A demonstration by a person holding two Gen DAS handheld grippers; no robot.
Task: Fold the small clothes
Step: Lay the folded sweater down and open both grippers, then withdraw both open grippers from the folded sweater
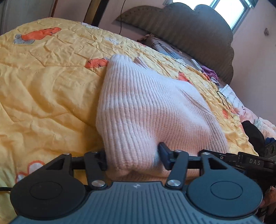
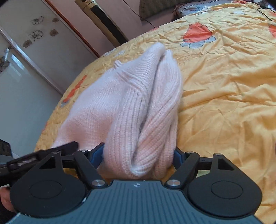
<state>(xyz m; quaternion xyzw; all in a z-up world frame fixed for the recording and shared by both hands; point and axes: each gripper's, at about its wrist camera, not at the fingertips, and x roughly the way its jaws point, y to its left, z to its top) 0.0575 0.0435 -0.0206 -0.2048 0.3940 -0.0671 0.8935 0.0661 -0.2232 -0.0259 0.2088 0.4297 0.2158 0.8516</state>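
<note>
A wrinkled yellow quilt (image 1: 43, 82) with orange-and-grey flower prints covers the bed. At the quilt's far end stands a scalloped padded headboard (image 1: 189, 29), with a window (image 1: 231, 8) above it. Purple clothing (image 1: 209, 71) lies by the headboard, near a thin black cable (image 1: 224, 101) trailing over the quilt. Off the quilt's edge stands a flower-decorated wardrobe door (image 2: 34, 51).

Soft daylight enters through the bright, overexposed window (image 1: 231, 10) at top right. The pale pink ribbed knit garment (image 2: 138, 106) is slightly motion-blurred. Fisheye distortion bends both views' edges.
</note>
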